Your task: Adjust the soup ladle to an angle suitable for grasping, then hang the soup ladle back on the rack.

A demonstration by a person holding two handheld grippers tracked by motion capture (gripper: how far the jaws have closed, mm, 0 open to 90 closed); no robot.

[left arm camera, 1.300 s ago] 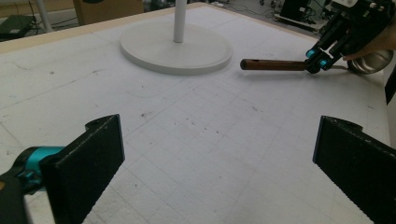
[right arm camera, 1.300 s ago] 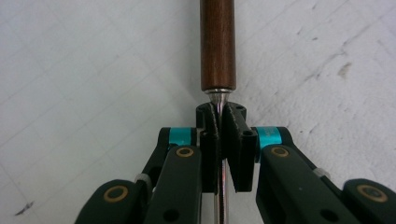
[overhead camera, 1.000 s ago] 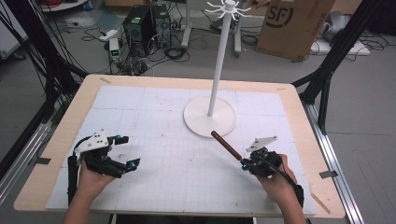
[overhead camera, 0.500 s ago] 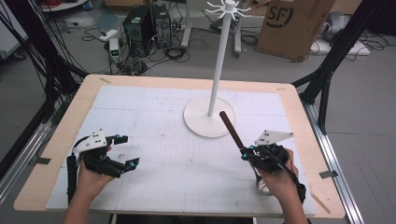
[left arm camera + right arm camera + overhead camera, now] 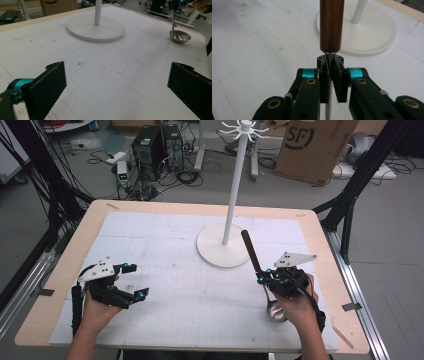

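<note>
White gridded mat [image 5: 190,305] on wood table [image 5: 60,285]; left tongs [image 5: 131,281] open, right tongs [image 5: 260,276] clamping ladle [image 5: 274,309].

From my high view I look forward and down over the whole table [image 5: 320,227], with the white stand [image 5: 223,251] past its middle and the floor clutter beyond it. My left gripper view sits low over the mat, close to the surface, facing across it toward the stand [image 5: 95,29], which lies ahead and slightly left; the ladle [image 5: 179,35] shows off to the stand's right. My right gripper view looks from very near along the ladle's shaft [image 5: 331,25], with the stand [image 5: 372,31] just behind it. All three views share the stand's round base.
</note>
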